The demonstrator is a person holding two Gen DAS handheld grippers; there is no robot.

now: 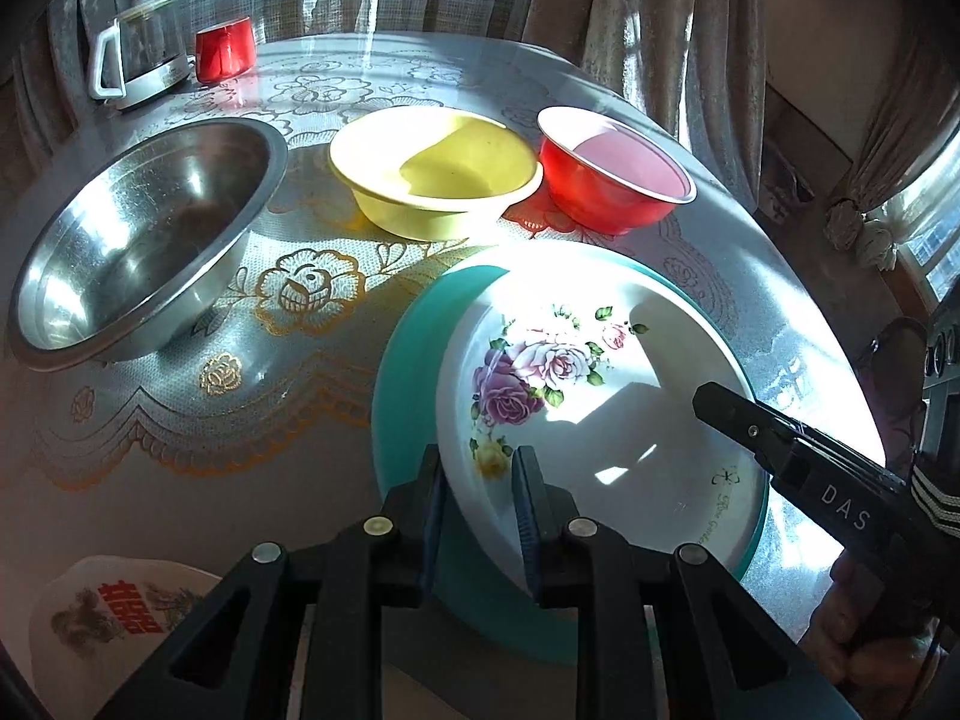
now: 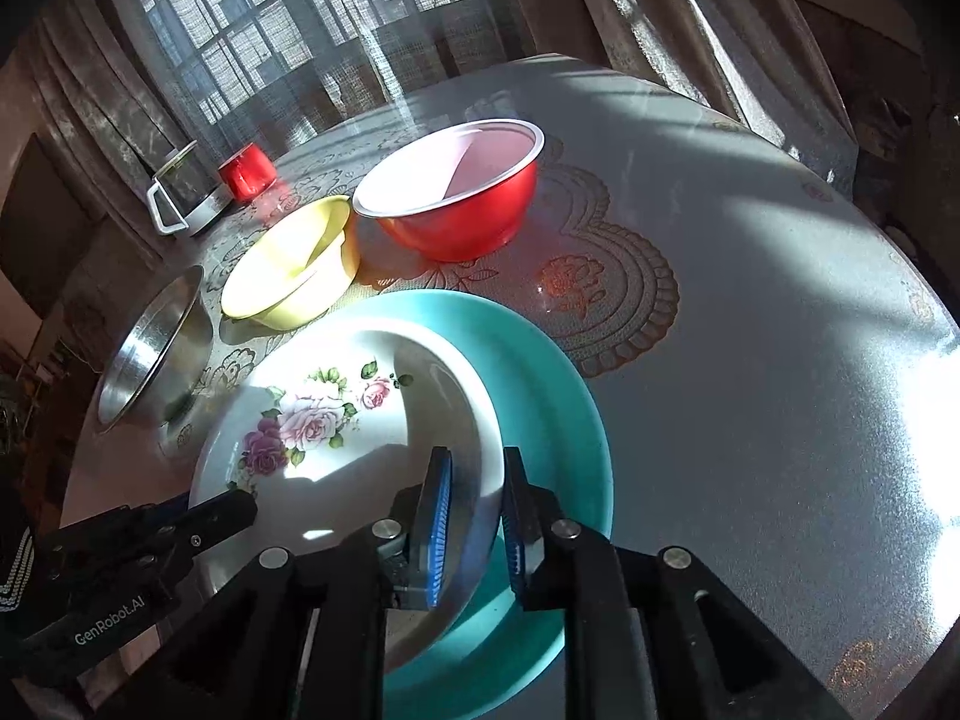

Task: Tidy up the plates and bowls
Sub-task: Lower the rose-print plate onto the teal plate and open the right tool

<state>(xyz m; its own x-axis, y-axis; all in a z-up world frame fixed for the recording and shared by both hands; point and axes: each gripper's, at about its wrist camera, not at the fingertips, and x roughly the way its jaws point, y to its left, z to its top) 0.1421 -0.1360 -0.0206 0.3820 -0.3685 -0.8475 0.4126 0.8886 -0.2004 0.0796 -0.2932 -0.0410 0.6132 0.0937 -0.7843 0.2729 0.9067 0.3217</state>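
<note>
Teal plate [image 1: 408,360] half-hidden by floral plate [image 1: 600,372] in left fingers' [image 1: 433,498] clench; right fingers [image 2: 516,516] loose

So we count three bowls along the top half of the left wrist frame: one steel bowl [image 1: 144,240] at the left, one yellow bowl [image 1: 435,171] in the middle, one red bowl [image 1: 612,177] to its right. Two plates at lower centre, one floral plate [image 1: 576,396] stacked on one teal plate [image 1: 408,348]. Upper left we've got one red cup [image 1: 223,50] and one glass kettle [image 1: 138,60]. Two grippers too
</note>
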